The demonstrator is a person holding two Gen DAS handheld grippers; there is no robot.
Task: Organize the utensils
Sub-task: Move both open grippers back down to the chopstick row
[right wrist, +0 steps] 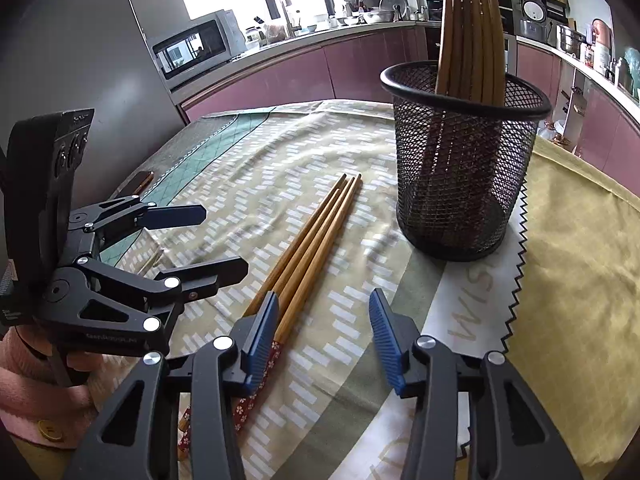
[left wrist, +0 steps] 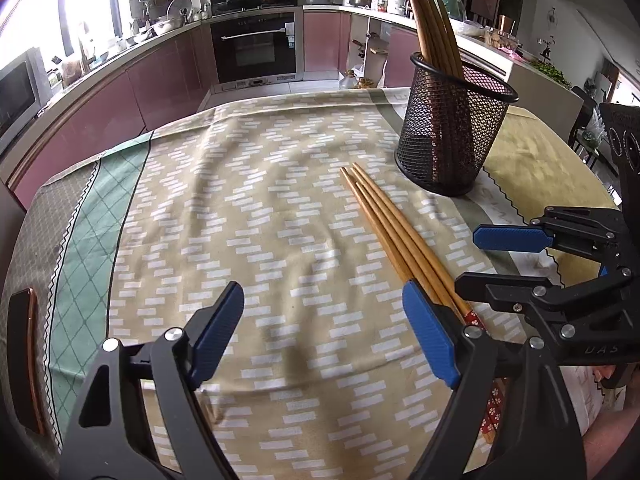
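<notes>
Chopsticks (right wrist: 308, 248) lie in a tight bundle, approx 3 or 4, flat on the cloth (right wrist: 248, 160), tips toward the mesh cup (right wrist: 464, 168) and patterned red butts toward the person. Going left to right in the right wrist view: left gripper (right wrist: 216, 240) w/ jaws spread wide, nothing between them, beside the bundle and apart from it. Next the bundle itself. Then right gripper (right wrist: 324, 344), jaws part open and empty; its left pad sits just over the bundle near where bare wood meets red pattern, whether touching can't be told. Far right, the cup stands upright w/ more sticks (right wrist: 468, 40) leaning inside.

Handling, as a judgement: sticks look like light, stiff wood, smooth and prob. a bit slippery, so they'd roll or fan apart if nudged sideways. Not fragile. Lying flat on soft cloth, there's little room under them; pads should come down either side of the bundle and squeeze across it. Best hold looks like near the butt end, so tips can drop into the cup first. Gripping too close to the very end risks the bundle swinging or a stick slipping out.
</notes>
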